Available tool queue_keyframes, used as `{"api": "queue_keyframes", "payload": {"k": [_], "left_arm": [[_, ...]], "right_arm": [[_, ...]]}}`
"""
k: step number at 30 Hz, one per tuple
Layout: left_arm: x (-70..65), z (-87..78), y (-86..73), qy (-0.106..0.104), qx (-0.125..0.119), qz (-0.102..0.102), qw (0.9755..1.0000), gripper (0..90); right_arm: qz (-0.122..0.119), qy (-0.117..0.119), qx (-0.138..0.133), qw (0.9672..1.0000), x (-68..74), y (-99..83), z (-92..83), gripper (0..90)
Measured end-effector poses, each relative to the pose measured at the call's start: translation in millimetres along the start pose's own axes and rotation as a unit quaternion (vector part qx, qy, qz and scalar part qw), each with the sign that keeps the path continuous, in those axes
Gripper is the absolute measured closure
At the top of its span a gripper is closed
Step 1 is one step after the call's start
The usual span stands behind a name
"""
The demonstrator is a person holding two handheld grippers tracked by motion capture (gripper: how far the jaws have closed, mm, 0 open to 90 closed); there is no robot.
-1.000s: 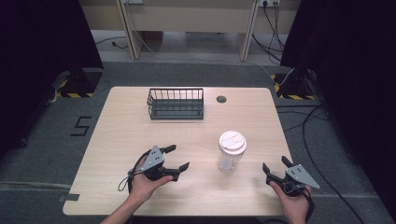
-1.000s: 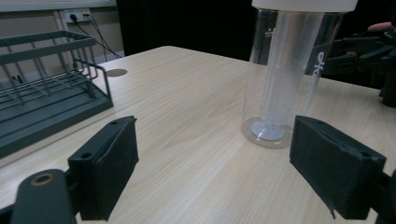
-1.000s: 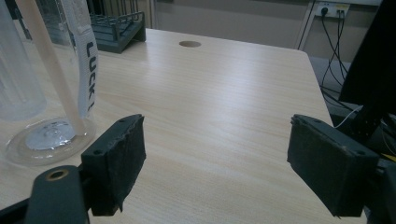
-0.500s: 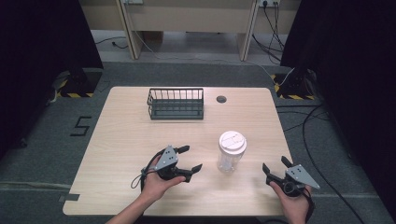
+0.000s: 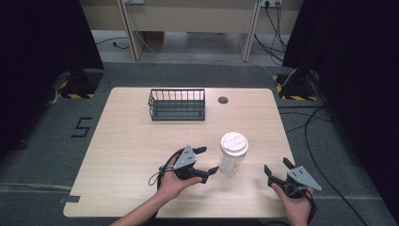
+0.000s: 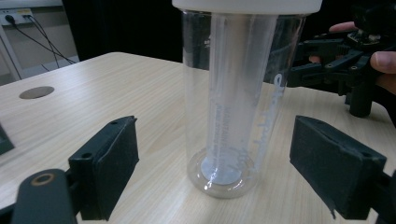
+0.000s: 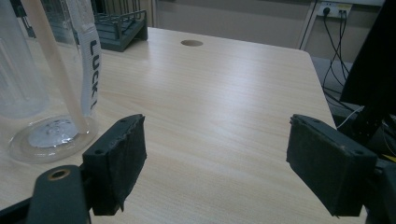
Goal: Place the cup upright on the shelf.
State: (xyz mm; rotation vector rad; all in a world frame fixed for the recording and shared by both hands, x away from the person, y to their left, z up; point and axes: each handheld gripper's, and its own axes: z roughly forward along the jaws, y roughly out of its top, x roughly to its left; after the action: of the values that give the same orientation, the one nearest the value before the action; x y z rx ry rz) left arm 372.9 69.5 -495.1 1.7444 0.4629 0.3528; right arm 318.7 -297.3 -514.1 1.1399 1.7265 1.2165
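A pale wooden table (image 5: 131, 141) sits on grey carpet, dark curtains hanging on either side and cables trailing along the floor at the far wall. Starting on the left: a black wire basket (image 5: 177, 104) stands toward the far edge of the table, left of centre, and just to its right is a small round grommet hole (image 5: 223, 100) in the tabletop. Coming nearer, the left gripper (image 5: 205, 161) is held low over the near half of the table, jaws spread wide and pointing right at the clear plastic cup (image 5: 233, 153). In the left gripper view the cup (image 6: 238, 102) stands upright between the two black pads, neither pad touching it, a white lid on top and a pale straw inside. The cup sits right of centre on the near half of the table, just beside the left gripper's tips. Further right, the right gripper (image 5: 276, 168) is near the table's near right corner, jaws wide apart with bare wood between them, and the cup (image 7: 42, 79) is close by at its left, apart from the pads.
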Motion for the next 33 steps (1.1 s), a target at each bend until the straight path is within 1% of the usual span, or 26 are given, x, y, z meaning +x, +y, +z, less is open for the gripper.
{"api": "queue_keyframes", "payload": {"k": [1,2,3,4,5,8,13,14,19,23,27,29,30,33], "left_arm": [[-1.6,5.3,0.9,-0.005,0.0,-0.001,1.0,14.7],[-1.6,5.3,0.9,-0.005,0.0,-0.001,1.0,14.7],[-2.6,10.3,1.3,-0.009,0.002,0.0,1.0,14.7],[-2.6,10.3,1.3,-0.009,0.002,0.0,1.0,14.7],[-3.6,14.6,0.5,-0.011,0.005,0.0,0.9999,14.7],[-4.9,18.8,0.0,-0.013,0.008,0.002,0.9999,14.8],[-7.6,29.4,1.6,-0.019,0.007,-0.001,0.9998,14.7],[-8.2,32.6,2.0,-0.019,0.007,-0.001,0.9998,14.7],[-7.7,38.5,2.9,-0.016,0.006,0.0,0.9998,14.6],[-9.0,44.9,4.2,-0.02,0.007,0.0,0.9998,14.6],[-10.2,50.7,3.3,-0.021,0.014,0.003,0.9997,14.6],[-11.0,54.1,2.8,-0.021,0.013,-0.002,0.9997,14.6],[-11.1,55.5,2.8,-0.02,0.014,0.0,0.9997,14.7],[-12.0,59.6,1.7,-0.021,0.014,-0.003,0.9997,14.7]], "right_arm": [[0.0,0.0,0.0,1.0,0.0,0.0,-0.1,20.5],[0.001,0.0,0.0,1.0,0.0,0.0,-0.1,20.4],[0.002,0.0,0.0,1.0,0.0,-0.1,-0.2,20.4],[0.002,0.0,0.0,1.0,0.0,-0.1,-0.2,20.4],[0.003,0.0,0.0,1.0,0.0,0.0,-0.2,20.4],[0.003,0.0,0.0,1.0,0.0,0.0,-0.2,20.4],[0.0,0.001,-0.001,1.0,0.0,-0.1,-0.2,20.5],[0.001,0.001,0.0,1.0,0.0,-0.1,-0.5,20.5],[0.001,0.001,0.0,1.0,-0.1,-0.1,-0.3,20.5],[0.002,0.001,0.0,1.0,0.0,-0.1,-0.3,20.5],[0.003,0.001,0.0,1.0,0.0,0.0,-0.3,20.5],[0.002,0.001,0.001,1.0,-0.1,0.0,-0.3,20.5],[0.002,0.002,0.001,1.0,0.0,0.0,-0.2,20.5],[0.002,0.001,0.001,1.0,-0.1,-0.1,-0.4,20.6]]}}
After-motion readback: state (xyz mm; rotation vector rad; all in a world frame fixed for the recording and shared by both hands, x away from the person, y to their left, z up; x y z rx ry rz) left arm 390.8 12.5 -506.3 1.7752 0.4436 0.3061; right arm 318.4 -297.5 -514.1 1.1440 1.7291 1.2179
